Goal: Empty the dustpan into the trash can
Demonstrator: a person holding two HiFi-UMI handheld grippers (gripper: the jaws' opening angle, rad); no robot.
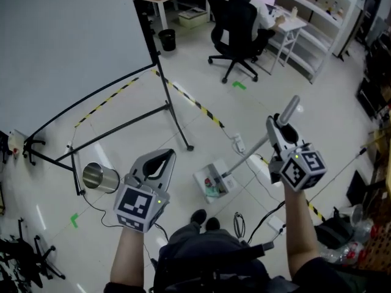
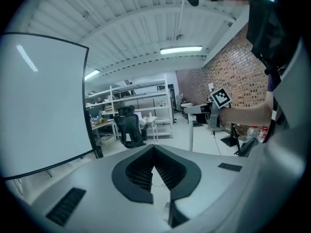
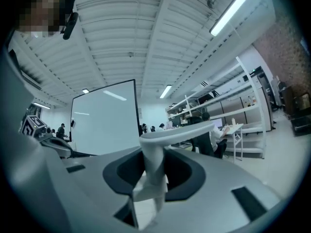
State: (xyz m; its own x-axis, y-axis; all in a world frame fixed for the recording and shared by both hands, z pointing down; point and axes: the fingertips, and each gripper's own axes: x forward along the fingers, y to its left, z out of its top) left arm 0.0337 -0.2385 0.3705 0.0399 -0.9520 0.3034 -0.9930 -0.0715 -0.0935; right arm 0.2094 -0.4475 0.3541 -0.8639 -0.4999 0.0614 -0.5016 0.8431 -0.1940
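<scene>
Right gripper [image 1: 276, 129]: jaws clamped on the white dustpan handle [image 1: 244, 159]. In the right gripper view we see the handle standing between the pads, its curved top end sticking out above them

The handle runs down and toward the view's left from that grip to the dustpan [image 1: 211, 182], a white pan with some green and red bits inside. It sits low, near the person's shoes [image 1: 204, 218]; we can't tell if it touches the floor

Left gripper [image 1: 164, 157]: jaws closed tip to tip, nothing between them in the left gripper view. It hangs just right of the trash can [image 1: 101, 177], apart from it

The trash can is a silver metal cylinder standing on the floor at the head view's left, mouth open. The dustpan is well apart from it, with the left gripper between the two

Further out we see a whiteboard [image 1: 67, 41] on a black stand, yellow-black tape [image 1: 201, 107] on the floor, and cables with a power strip [image 1: 238, 144] near the handle. At the top a person sits in a black office chair [image 1: 235, 23] at a desk, with a small black bin [image 1: 167, 39] to the left
</scene>
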